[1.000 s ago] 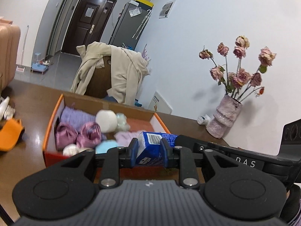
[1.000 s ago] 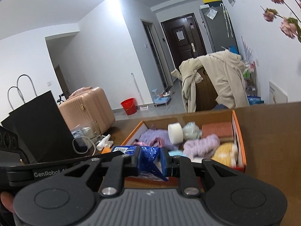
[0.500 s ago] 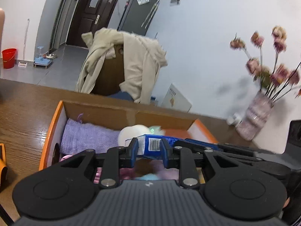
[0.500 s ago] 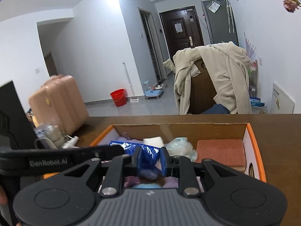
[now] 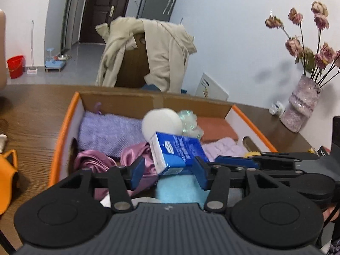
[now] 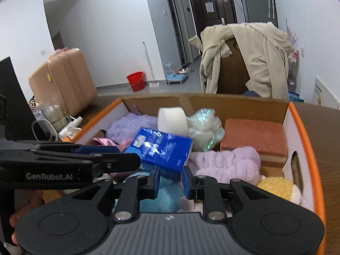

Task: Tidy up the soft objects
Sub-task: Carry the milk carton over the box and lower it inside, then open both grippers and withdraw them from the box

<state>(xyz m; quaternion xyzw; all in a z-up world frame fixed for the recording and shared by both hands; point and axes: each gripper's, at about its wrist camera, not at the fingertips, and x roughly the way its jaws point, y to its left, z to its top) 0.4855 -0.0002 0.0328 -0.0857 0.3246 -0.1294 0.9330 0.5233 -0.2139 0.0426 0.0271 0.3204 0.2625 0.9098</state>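
A blue tissue pack (image 5: 177,152) lies tilted on the soft things in the orange-rimmed cardboard box (image 5: 65,125). My left gripper (image 5: 169,170) is open, its blue pads either side of the pack's near end and apart from it. My right gripper (image 6: 170,177) is open just below the same pack (image 6: 161,148), not gripping it. The box (image 6: 306,131) holds a purple towel (image 5: 110,131), pink satin cloth (image 5: 95,161), a white foam roll (image 6: 172,119), a green mesh puff (image 6: 204,129), an orange sponge (image 6: 252,136) and a lilac fluffy piece (image 6: 225,161).
The box stands on a wooden table (image 5: 31,116). A vase of dried roses (image 5: 301,106) stands at the right by the wall. An orange item (image 5: 6,180) lies at the left. A chair draped with a beige coat (image 6: 246,57) is behind the table; a pink suitcase (image 6: 63,78) stands further left.
Both grippers carried the blue pack forward over the box, then opened. The pack now rests on the box's contents, released by both.
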